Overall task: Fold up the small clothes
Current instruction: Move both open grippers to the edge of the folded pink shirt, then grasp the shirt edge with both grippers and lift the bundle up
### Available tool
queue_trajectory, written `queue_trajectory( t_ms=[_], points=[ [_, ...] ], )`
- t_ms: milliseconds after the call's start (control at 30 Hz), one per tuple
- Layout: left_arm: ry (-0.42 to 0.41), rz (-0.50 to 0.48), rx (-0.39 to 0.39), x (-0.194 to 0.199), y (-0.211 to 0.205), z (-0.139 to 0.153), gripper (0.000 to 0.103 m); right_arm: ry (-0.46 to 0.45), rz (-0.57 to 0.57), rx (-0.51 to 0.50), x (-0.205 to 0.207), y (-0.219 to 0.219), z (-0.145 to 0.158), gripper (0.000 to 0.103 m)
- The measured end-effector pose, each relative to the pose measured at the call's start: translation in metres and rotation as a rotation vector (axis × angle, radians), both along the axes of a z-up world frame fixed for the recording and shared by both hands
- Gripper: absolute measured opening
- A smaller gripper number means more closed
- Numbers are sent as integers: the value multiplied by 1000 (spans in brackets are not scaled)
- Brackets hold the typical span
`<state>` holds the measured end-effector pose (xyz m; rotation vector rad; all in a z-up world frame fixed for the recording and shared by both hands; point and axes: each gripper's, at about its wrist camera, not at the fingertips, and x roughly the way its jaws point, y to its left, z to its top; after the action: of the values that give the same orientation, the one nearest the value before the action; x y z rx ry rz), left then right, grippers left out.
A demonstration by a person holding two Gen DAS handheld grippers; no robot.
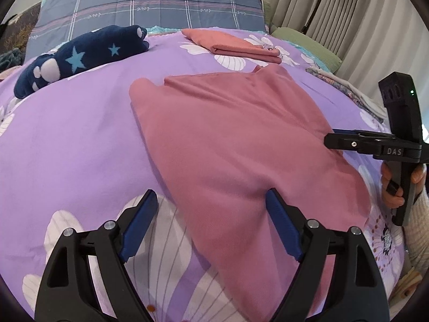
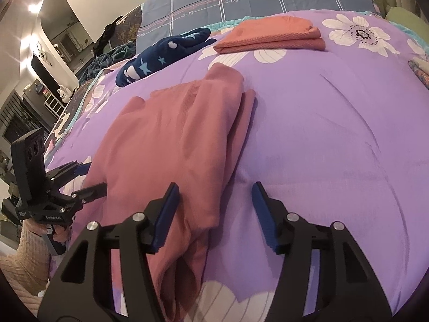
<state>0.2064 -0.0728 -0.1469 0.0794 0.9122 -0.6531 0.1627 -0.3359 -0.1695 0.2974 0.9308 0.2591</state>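
A pink garment (image 1: 236, 145) lies partly folded on the purple flowered bedspread (image 1: 75, 139); it also shows in the right wrist view (image 2: 171, 145). My left gripper (image 1: 211, 198) is open over the garment's near left edge, holding nothing. My right gripper (image 2: 214, 190) is open over the garment's near right edge, empty. In the left wrist view the right gripper (image 1: 331, 138) comes in from the right at the garment's edge. In the right wrist view the left gripper (image 2: 88, 177) sits at the garment's left side.
A folded salmon garment (image 1: 236, 44) lies farther back on the bed (image 2: 270, 36). A navy star-patterned plush item (image 1: 80, 56) lies at the back left. A plaid grey pillow (image 1: 150, 2) stands behind. Curtains (image 1: 348, 8) hang to the right.
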Motion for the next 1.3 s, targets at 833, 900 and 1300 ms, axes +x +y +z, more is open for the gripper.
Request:
queue_trajectory(
  t_ms=[833, 900, 1300],
  points=[
    [106, -53, -97, 47, -1, -7, 63, 105, 132, 66, 30, 9, -6, 56],
    [102, -55, -97, 55, -8, -8, 64, 100, 127, 91, 46, 10, -10, 56],
    [-33, -57, -49, 49, -19, 6, 28, -12, 77, -38, 61, 28, 2, 21]
  ],
)
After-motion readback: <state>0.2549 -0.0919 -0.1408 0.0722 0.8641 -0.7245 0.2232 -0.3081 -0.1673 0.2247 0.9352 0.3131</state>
